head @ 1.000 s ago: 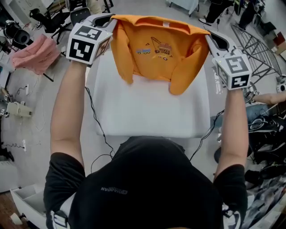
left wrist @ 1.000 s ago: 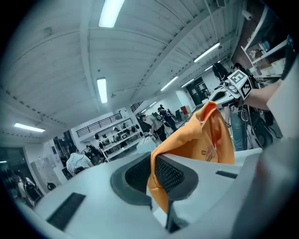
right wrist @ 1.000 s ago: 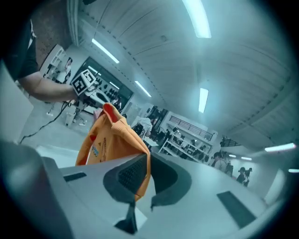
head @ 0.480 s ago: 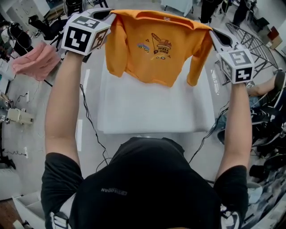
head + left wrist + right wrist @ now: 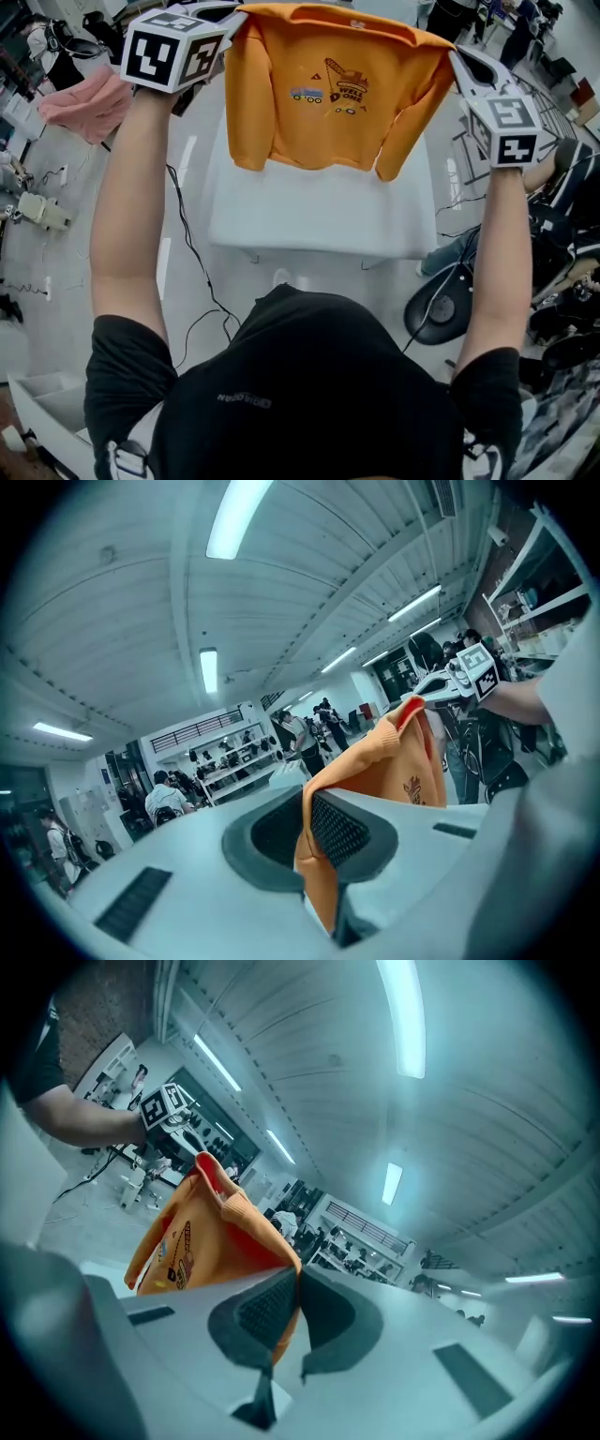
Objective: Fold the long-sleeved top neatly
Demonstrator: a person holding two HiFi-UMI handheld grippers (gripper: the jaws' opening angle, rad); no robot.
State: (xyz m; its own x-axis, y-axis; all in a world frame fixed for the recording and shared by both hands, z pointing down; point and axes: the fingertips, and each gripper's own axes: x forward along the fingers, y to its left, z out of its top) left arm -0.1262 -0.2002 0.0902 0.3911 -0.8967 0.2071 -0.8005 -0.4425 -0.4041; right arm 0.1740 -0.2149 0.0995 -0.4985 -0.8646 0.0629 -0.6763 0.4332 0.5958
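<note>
Two pinches: left tongs [image 5: 307, 803] and right tongs [image 5: 292, 1283] each clamp a shoulder of the orange top [image 5: 328, 122], hanging above the desk [image 5: 319, 220]. Head view alone shows both dangling sleeves.

We count one orange long-sleeved top [image 5: 328, 103] with a printed digger and two hanging sleeves, one white padded tabletop [image 5: 319, 211] and one crumpled pink cloth [image 5: 89, 98]. Two white plastic two-jaw grippers, left gripper [image 5: 232, 13] and right gripper [image 5: 452, 54], carry one black-and-white marker cube each, so two cubes [image 5: 173, 52] [image 5: 511, 131], and we see two bare forearms behind them. We make out at least two thin black cables [image 5: 192, 253] [image 5: 427, 309] on the floor.
</note>
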